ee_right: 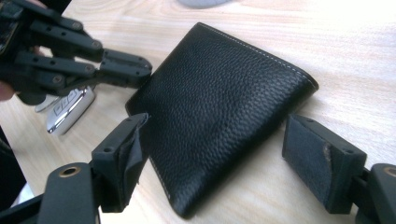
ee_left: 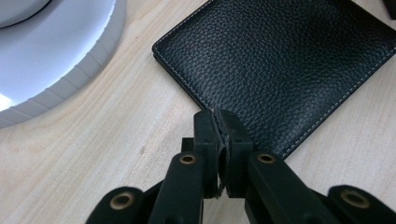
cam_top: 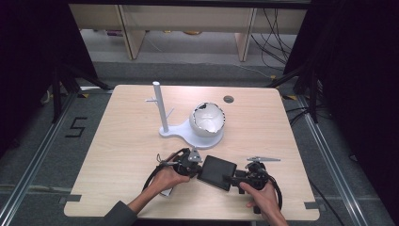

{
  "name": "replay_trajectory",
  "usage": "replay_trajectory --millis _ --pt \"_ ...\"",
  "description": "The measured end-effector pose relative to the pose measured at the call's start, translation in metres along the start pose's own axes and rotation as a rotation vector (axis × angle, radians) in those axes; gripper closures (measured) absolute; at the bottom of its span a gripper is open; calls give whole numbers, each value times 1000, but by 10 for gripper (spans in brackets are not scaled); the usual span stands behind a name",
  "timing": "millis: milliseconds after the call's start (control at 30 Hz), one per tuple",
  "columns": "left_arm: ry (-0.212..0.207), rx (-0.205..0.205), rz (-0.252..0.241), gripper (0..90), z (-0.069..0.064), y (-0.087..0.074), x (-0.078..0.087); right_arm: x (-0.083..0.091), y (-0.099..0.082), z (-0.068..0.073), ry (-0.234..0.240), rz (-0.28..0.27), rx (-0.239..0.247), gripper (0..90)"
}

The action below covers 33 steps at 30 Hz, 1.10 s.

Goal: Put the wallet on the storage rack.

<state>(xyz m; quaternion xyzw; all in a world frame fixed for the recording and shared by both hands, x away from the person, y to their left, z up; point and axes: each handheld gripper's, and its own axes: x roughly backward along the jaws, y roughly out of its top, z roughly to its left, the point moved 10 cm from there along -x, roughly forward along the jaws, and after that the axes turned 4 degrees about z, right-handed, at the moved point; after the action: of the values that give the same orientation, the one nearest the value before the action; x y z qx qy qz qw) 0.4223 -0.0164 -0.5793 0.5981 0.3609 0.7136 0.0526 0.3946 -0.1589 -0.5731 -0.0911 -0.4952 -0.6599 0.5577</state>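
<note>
A black leather wallet (cam_top: 217,172) lies flat and folded on the wooden surface (cam_top: 122,141), near the front edge and a little right of centre. Pale stitching runs along its borders.

Left gripper (cam_top: 192,162): held in the person's left hand (cam_top: 168,178), it sits at the wallet's left edge. In the left gripper view its jaws are pressed together at the tips, with the wallet's near edge directly beyond them — whether any leather is caught between them cannot be told. In the right gripper view the same gripper (ee_right: 140,70) touches or nearly touches the wallet's far-left corner.

Right gripper (cam_top: 230,179): held in the person's right hand (cam_top: 263,197), it sits at the wallet's right side. In the right gripper view its jaws stand wide apart, one on each side of the wallet's near corner, neither pad clearly touching the leather.

A silver car key fob (ee_right: 70,109) lies on the surface under the left gripper, just beside the wallet.

Behind the wallet, toward the middle of the surface, stands a white stand (cam_top: 181,132) with a flat base, an upright post and short pegs. A white, cracked, shell-like bowl (cam_top: 207,120) rests on the right part of that base. A small round grommet (cam_top: 228,99) is set near the far edge.
</note>
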Motion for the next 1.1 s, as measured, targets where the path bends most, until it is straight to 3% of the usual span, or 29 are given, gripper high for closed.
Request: replay_trajectory --millis 100,233,367,533,600,633,700,767,800,833,933,1100 --pt "-10 -16 17 868 -2 -1 1 -2 4 -1 -6 -13 -20 234" --pt "-23 -4 7 871 -8 0 0 -4 11 -3 11 -34 -58 236" --pt "-47 -16 18 871 -15 0 1 -7 20 -8 18 -51 -95 269" --pt "-46 -28 25 870 -19 0 1 -9 24 -12 18 -69 -122 338" --pt "-48 -21 20 871 -19 0 1 -8 22 -8 20 -64 -179 377" --pt "-48 -24 20 871 -19 0 1 -8 22 -13 -1 -76 -146 408" --pt "-41 -30 20 870 -20 0 1 -8 22 -14 7 -77 -143 480" --pt "-39 -32 20 869 -20 0 1 -7 21 -15 12 -73 -151 540" --pt "-41 -32 18 868 -20 0 1 -7 21 -13 12 -67 -193 556" --pt "-41 -33 19 867 -20 0 1 -6 21 -12 18 -72 -194 574" --pt "-40 -39 17 859 -19 0 1 -5 27 -14 43 -126 -137 664" --pt "-33 -50 22 836 -17 -1 2 2 35 -2 67 -152 -84 738"
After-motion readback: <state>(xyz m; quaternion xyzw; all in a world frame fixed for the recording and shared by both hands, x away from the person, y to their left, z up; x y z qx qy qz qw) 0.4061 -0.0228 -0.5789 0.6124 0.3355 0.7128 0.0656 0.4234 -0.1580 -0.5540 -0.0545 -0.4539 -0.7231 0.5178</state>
